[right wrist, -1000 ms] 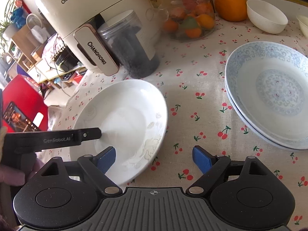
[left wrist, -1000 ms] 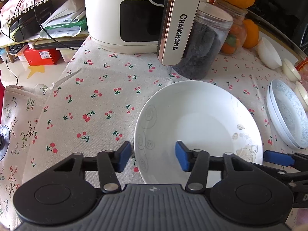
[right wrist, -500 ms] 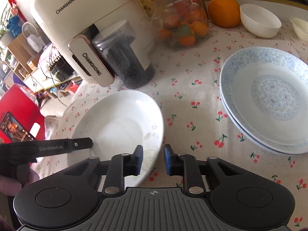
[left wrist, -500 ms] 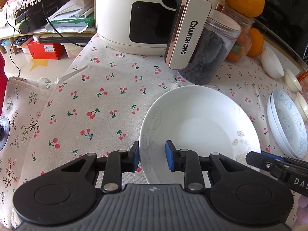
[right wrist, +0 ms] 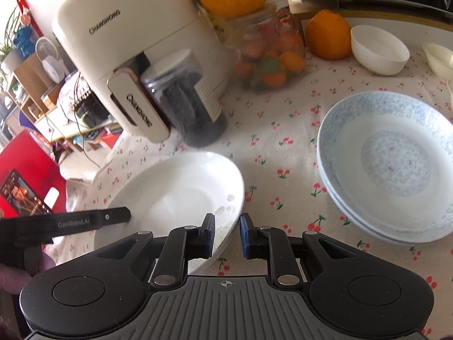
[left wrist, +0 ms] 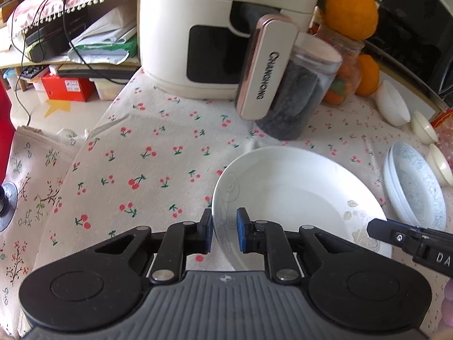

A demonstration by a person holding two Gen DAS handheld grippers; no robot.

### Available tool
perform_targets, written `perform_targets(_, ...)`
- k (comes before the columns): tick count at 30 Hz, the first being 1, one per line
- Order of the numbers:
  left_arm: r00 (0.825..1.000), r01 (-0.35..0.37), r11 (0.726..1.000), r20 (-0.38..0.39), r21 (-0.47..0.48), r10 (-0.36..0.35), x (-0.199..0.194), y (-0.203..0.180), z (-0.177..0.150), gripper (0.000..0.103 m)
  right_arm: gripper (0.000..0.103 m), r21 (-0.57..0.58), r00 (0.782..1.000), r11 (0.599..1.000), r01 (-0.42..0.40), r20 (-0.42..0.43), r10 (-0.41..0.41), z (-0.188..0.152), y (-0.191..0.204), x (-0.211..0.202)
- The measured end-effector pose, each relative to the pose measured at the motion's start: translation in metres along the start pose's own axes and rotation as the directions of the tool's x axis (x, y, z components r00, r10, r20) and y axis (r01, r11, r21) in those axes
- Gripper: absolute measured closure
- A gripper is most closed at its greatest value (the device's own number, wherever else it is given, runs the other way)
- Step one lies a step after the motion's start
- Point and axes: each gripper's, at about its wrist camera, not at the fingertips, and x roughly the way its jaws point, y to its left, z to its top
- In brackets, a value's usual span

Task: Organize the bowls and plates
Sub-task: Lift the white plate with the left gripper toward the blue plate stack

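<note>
Now both grippers clamped on rim of wide white ceramic plate (left wrist: pixel 297 195) on cherry-print counter (left wrist: pixel 147 153): left gripper (left wrist: pixel 224 233) just closing, near-left edge; right gripper (right wrist: pixel 226 235) opposite. Risks: thin rim slipping; uneven lift tilting plate; swing clipping stacked blue-patterned plates (right wrist: pixel 388 164) nearby.

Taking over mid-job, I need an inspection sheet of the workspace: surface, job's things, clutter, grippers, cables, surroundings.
Surface: cherry-print tablecloth.
Job's things: white plate; blue-patterned plates, stacked; white bowl; small dishes.
Clutter: air fryer, dark jar, fruit jar, oranges.
Grippers: left gripper and right gripper just closed, each on the white plate's rim.
Cables: black cable over shelf.
Surroundings: cluttered shelf, red box.
</note>
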Motion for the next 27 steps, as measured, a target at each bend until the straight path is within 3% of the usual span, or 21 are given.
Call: perform_targets(27,0.992,0.100,0.994,0.075,0.050,-0.104,-0.017,-0.053,0.009,0.088,0.085,0.065,0.993,0.998,0.020,0.113,-0.027,0.026,-0.044,-0.044)
